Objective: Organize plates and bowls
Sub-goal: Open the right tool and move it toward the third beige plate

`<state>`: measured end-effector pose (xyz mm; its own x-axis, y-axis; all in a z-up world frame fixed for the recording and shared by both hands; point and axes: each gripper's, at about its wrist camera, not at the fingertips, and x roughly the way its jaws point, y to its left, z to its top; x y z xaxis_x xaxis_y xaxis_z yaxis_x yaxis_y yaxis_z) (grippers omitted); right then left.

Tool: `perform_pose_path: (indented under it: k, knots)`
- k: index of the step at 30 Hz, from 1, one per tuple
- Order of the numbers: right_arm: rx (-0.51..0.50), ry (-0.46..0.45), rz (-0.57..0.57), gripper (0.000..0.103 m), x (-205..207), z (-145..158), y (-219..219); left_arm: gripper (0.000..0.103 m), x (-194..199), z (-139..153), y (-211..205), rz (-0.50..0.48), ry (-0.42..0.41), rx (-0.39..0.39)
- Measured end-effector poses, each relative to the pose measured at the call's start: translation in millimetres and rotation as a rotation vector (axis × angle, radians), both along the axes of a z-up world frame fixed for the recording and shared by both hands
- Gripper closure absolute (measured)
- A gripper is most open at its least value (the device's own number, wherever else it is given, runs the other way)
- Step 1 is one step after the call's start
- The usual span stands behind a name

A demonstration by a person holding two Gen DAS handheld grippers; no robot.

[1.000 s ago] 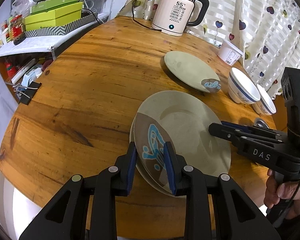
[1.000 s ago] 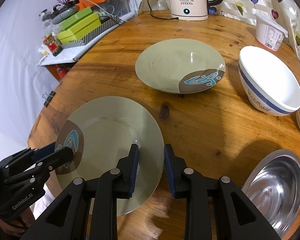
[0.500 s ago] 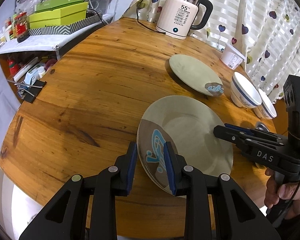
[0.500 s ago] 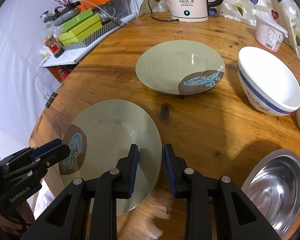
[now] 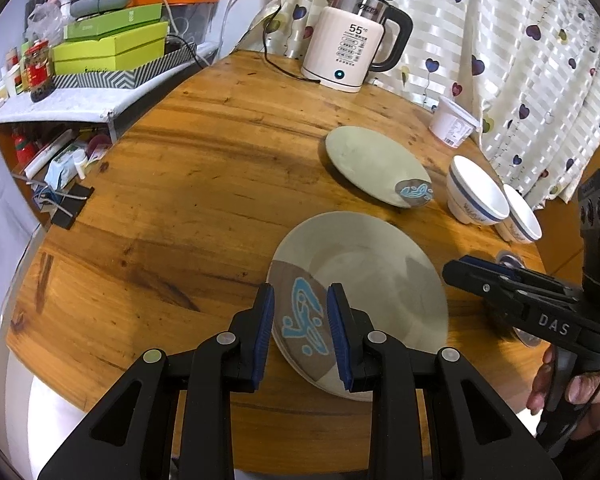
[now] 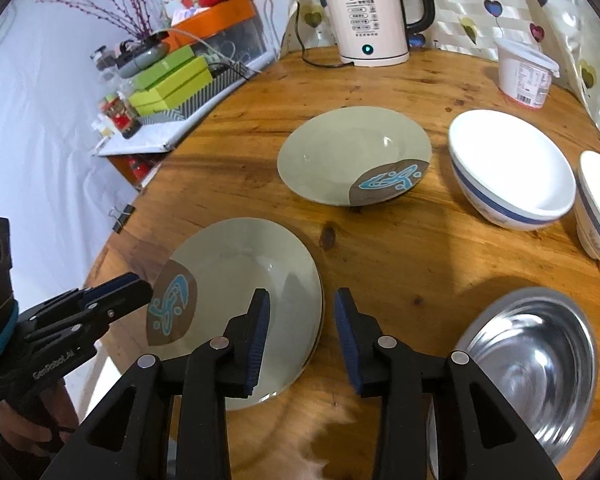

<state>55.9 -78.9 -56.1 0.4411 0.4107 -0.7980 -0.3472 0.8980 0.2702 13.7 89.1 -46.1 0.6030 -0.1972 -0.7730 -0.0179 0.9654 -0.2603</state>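
The near plate (image 6: pixel 244 280) is seen lying flat on a second plate, close to the worktop's (image 5: pixel 180 208) front edge, its brown-and-blue patch turned toward the left tongs (image 5: pixel 300 332). Those tongs are angled steeply down, and their pads straddle the patch rim with a gap; no clamping is seen. The right tongs (image 6: pixel 300 336) are also pitched down, their jaws opening, with the plate's opposite rim between them, untouched. A far plate (image 6: pixel 354 154) is set beyond, its patch toward the two white bowls (image 6: pixel 512 168). A steel bowl (image 6: pixel 528 364) is seen at the right.
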Motion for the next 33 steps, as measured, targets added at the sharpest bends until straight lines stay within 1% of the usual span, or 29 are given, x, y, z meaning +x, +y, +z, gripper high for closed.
perform_pose_path:
  k: [3,4,9,17,33]
  knots:
    - [0.016,-0.002,-0.003,0.063,-7.7,5.5,-5.5,0.075,-0.1,2.7,-5.1,-0.01,-0.004,0.008]
    - [0.016,-0.004,-0.003,0.062,-9.5,6.7,-6.6,0.075,0.1,3.4,-6.8,-0.014,-0.005,0.011]
    - [0.018,-0.018,-0.009,0.062,-16.0,14.4,-13.2,0.075,1.3,5.3,-13.7,-0.027,-0.004,0.015]
    - [0.022,-0.019,-0.031,0.062,-15.5,18.9,-22.0,0.075,2.1,7.7,-18.5,-0.04,-0.01,0.024]
    - [0.039,0.001,-0.08,0.062,-3.3,19.4,-26.4,0.075,16.0,11.6,-23.6,-0.07,-0.016,0.027]
